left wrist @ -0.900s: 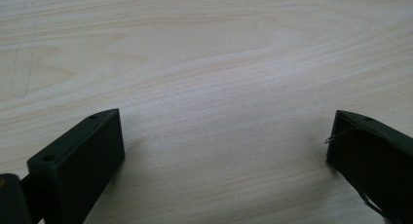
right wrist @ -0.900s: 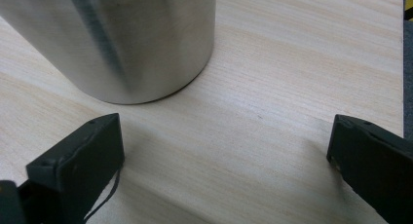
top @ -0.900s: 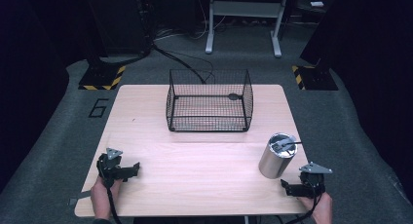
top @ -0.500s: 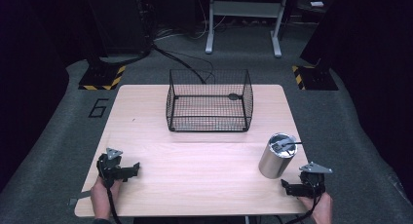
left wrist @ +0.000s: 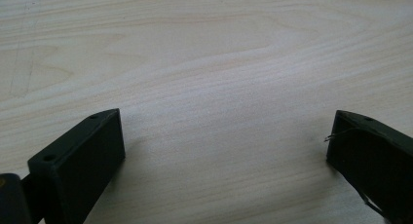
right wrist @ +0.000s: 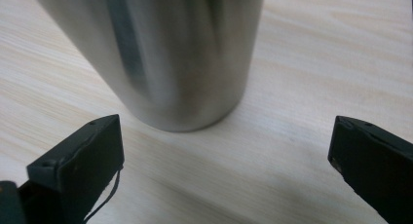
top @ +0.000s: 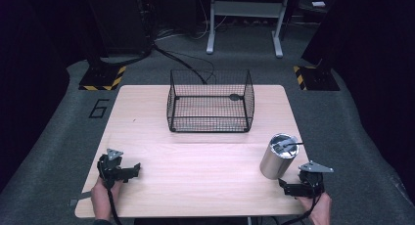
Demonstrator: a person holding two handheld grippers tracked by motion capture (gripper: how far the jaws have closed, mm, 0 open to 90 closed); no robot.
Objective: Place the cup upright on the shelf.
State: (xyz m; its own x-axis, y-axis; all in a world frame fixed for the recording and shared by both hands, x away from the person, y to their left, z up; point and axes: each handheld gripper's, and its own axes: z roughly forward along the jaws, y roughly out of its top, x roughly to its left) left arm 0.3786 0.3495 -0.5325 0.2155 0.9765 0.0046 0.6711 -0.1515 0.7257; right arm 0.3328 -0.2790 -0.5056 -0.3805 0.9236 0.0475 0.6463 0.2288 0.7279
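While nothing has shifted since a second ago, the right gripper (top: 292,188) waits with jaws wide apart just short of the steel tumbler (top: 277,156) near the table's (top: 195,176) right front edge. Left gripper (top: 128,170) rests equally spread, so no grab has begun.

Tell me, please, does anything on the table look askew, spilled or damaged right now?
Nothing stands out. The steel cup stands upright near the right gripper, the wire basket sits squarely at the table's far side, and nothing is spilled. A thin wire strand sticks out by each gripper's jaw, seemingly harmless.
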